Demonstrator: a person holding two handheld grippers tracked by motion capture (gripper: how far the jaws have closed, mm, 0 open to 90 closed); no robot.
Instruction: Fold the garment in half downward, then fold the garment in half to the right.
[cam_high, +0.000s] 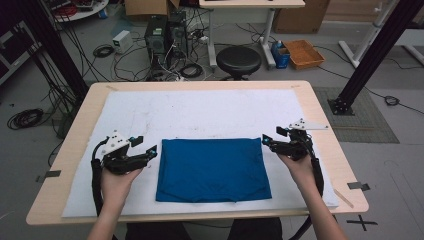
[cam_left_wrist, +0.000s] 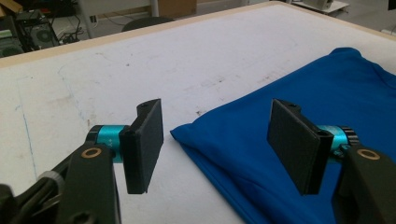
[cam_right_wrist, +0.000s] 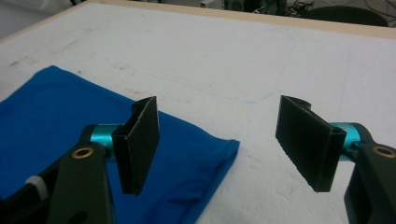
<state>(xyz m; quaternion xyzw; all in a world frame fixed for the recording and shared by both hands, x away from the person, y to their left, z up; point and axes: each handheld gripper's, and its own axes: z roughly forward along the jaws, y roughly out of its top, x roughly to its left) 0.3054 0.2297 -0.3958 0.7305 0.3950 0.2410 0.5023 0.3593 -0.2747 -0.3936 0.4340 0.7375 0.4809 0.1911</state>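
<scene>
**Both grippers released beside the folded blue shirt**

Your left gripper (cam_high: 145, 145) sits at nine o'clock of the folded blue T-shirt (cam_high: 212, 169), jaws spread wide and holding nothing; in the left gripper view the shirt's near corner lies between them, untouched. Your right gripper (cam_high: 272, 137) rests at two o'clock of the shirt, jaws likewise parted and empty. The shirt lies flat on the white mat (cam_high: 200, 112), toward its six o'clock edge. The mat is stained and covers most of the light wooden table (cam_high: 320, 115). Beyond the table at twelve o'clock stand a black stool (cam_high: 238, 60), computer towers (cam_high: 165, 34) amid tangled cables, and an orange tray (cam_high: 303, 53) on the grey floor.
</scene>
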